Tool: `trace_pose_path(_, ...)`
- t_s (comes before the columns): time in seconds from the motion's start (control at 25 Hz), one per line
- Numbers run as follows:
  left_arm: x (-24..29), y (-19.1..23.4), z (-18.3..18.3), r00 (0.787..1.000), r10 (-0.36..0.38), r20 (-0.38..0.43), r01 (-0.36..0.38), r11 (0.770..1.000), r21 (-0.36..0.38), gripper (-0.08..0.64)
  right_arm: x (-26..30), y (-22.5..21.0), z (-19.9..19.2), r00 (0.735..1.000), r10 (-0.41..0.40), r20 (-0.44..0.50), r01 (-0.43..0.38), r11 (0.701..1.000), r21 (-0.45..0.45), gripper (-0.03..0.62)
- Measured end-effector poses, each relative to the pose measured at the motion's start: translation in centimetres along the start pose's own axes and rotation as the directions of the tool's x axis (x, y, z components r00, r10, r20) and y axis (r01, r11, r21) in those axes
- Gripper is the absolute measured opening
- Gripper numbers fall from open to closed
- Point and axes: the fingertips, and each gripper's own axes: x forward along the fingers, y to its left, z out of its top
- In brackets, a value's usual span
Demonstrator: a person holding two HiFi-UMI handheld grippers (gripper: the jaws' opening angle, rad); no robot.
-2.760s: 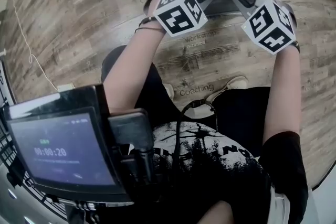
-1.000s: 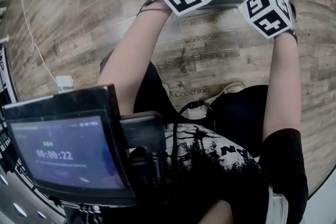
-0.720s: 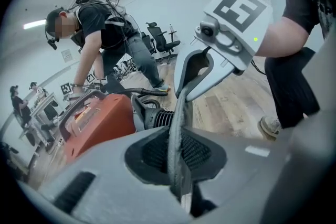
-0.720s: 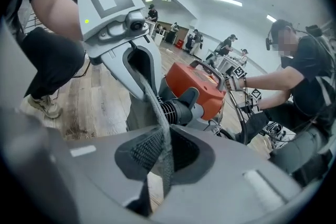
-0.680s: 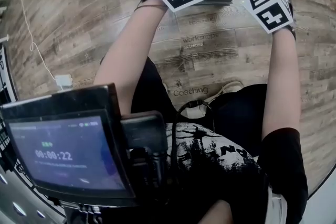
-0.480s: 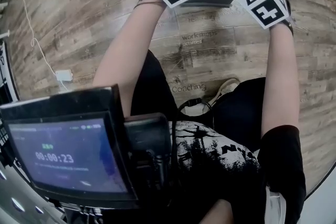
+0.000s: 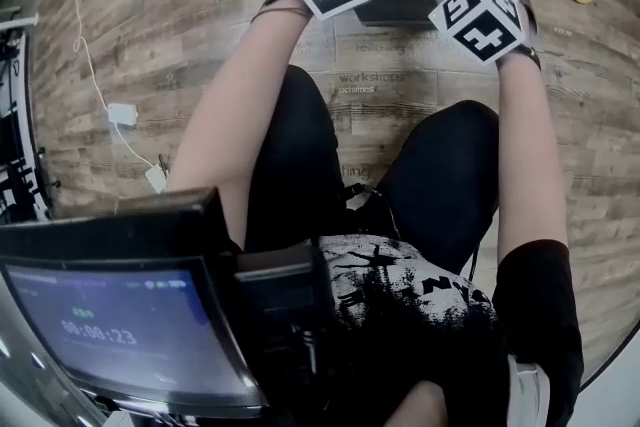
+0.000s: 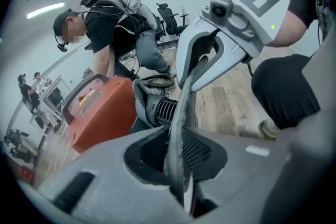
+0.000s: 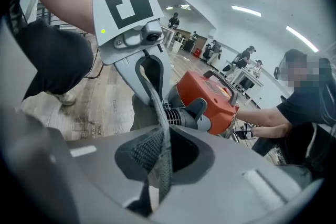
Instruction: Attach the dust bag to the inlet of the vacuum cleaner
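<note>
Right now your left gripper (image 8: pixel 178 173) is clamped on one end of the dust bag (image 8: pixel 180 113), with the grey fabric pinched flat between its jaws. From there the bag's edge runs taut across to your right gripper (image 9: pixel 160 170), which is clenched on the other end. So the bag's long axis lies crosswise in front of you, strung between the two tools. The vacuum cleaner (image 9: pixel 210 97) sits just beyond that edge, its ribbed grey neck (image 8: pixel 164 110) nearest the bag (the inlet is probably there, though no view shows its mouth). Neither hand looks clearly nearer, so an even forward push seems called for.
</note>
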Motion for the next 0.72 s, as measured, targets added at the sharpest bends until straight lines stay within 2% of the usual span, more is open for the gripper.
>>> trace_pose_path(0.08,-0.2,-0.1,0.0,1.0,-0.005,-0.03,0.005,1.0,0.012,0.052,0.0,0.2,-0.1,0.999,0.029,0.016,-0.029,0.999,0.014,0.031)
trace_pose_path(0.24,-0.6,0.1,0.8,0.998,-0.046,-0.035,0.047,0.998,0.032,0.049,0.0,-0.4,-0.4,0.996,0.086,0.004,-0.086,0.995,0.055,0.031)
trace_pose_path(0.36,-1.2,0.0,1.0,0.999,-0.052,0.01,0.052,0.997,0.05,0.043,0.3,-0.5,-0.4,0.994,0.109,-0.03,-0.106,0.991,0.078,0.031)
trace_pose_path(0.48,-1.8,0.2,1.7,0.995,-0.07,0.064,0.066,0.995,0.07,0.035,0.6,-0.4,-0.5,0.993,0.102,-0.061,-0.098,0.993,0.063,0.029)
trace_pose_path(0.72,-1.9,0.0,2.0,0.997,-0.032,0.075,0.023,0.992,0.122,0.034,0.2,-0.1,-0.7,0.991,0.103,-0.085,-0.101,0.995,0.026,0.028)
